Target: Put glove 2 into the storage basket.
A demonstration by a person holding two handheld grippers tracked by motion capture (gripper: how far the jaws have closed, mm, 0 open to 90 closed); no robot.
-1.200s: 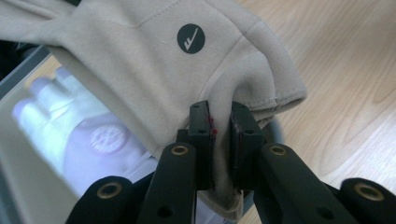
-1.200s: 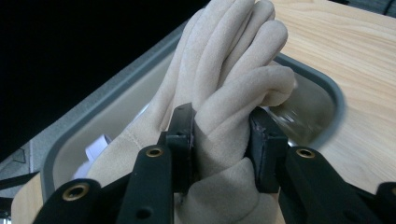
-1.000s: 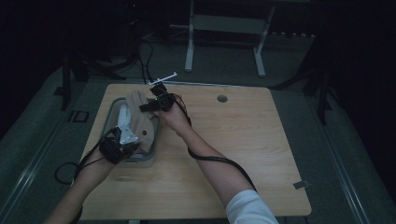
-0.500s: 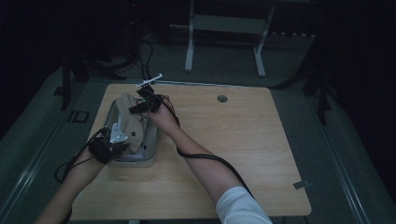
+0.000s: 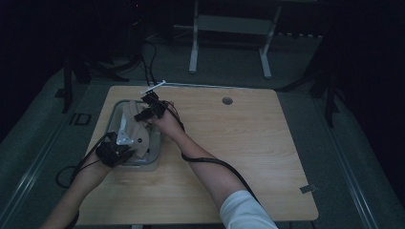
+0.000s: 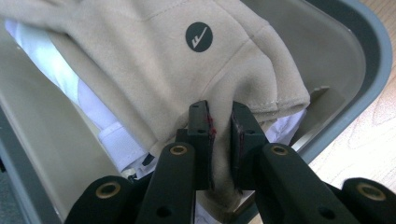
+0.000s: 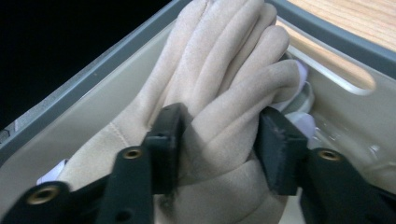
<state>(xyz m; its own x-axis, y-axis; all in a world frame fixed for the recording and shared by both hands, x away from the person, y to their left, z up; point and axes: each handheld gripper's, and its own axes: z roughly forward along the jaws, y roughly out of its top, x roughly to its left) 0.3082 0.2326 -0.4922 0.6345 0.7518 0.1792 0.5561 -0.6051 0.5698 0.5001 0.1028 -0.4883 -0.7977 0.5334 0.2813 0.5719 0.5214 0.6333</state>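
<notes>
A beige glove [image 5: 138, 131] lies in a grey bin [image 5: 114, 107] at the table's left. My left gripper [image 5: 114, 152] is at the bin's near end. In the left gripper view that gripper [image 6: 219, 109] is shut on the cuff of the glove [image 6: 140, 60], which carries a round dark logo; white cloth [image 6: 88, 102] lies under it. My right gripper [image 5: 150, 107] is at the bin's far end. Its jaws [image 7: 219, 126] have just been opening and now stand open on either side of the glove's bunched fingers [image 7: 219, 56], inside the bin wall [image 7: 93, 70].
The bin's rim [image 6: 369, 60] borders bare wooden tabletop to the right. A round cable hole [image 5: 227, 100] sits near the table's far edge, and a thin white stick [image 5: 153, 87] lies at the back left. A metal stand [image 5: 229, 43] rises beyond the table.
Both hands have sunk toward the bin and shifted a little left, bringing the glove down into it. The right gripper's jaws stand wider apart than before.
</notes>
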